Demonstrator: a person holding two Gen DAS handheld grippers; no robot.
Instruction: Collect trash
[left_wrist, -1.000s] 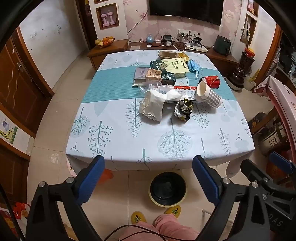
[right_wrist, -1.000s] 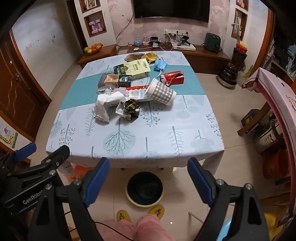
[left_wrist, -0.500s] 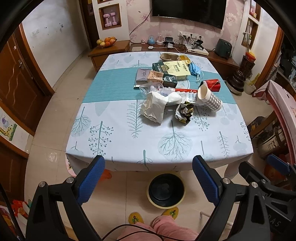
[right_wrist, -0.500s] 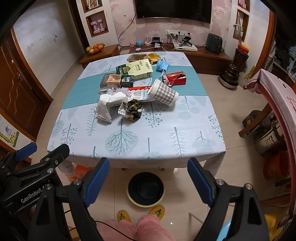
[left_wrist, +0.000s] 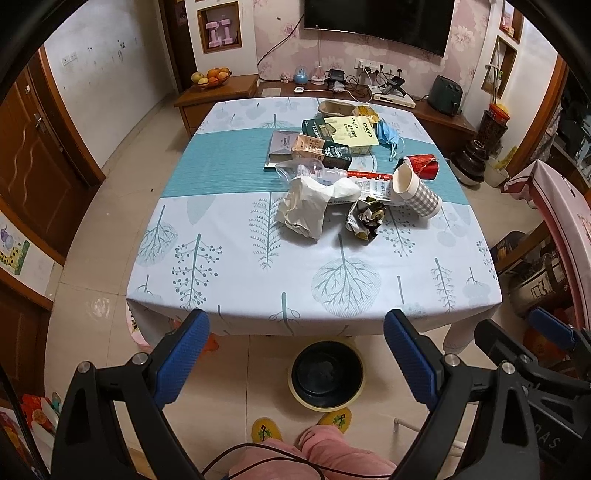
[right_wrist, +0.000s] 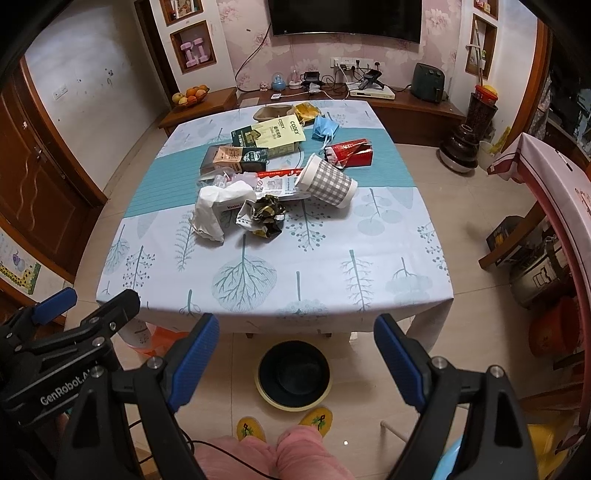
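Observation:
Trash lies in the middle of a table with a tree-print cloth (left_wrist: 229, 273) (right_wrist: 369, 266): a crumpled white tissue (left_wrist: 308, 208) (right_wrist: 214, 210), a crumpled foil wrapper (left_wrist: 364, 219) (right_wrist: 264, 216), a tipped checked paper cup (left_wrist: 417, 192) (right_wrist: 327, 181), a red carton (left_wrist: 421, 166) (right_wrist: 351, 151), a blue face mask (left_wrist: 389, 133) (right_wrist: 325, 127) and several boxes (left_wrist: 343, 131) (right_wrist: 269, 136). A black bin with a yellow rim (left_wrist: 327, 374) (right_wrist: 293, 374) stands on the floor under the near table edge. My left gripper (left_wrist: 295, 354) and right gripper (right_wrist: 295, 350) are open and empty, above the floor before the table.
A wooden sideboard (left_wrist: 424, 107) with cables and a fruit bowl (left_wrist: 211, 77) runs behind the table. A pink-covered piece of furniture (right_wrist: 546, 173) and pots stand at the right. Wooden doors (left_wrist: 33, 166) line the left wall. The person's pink trousers (right_wrist: 295, 454) and slippers show below.
Both grippers have moved slightly forward toward the table; the table and trash appear a little nearer. Nothing was taken hold of.

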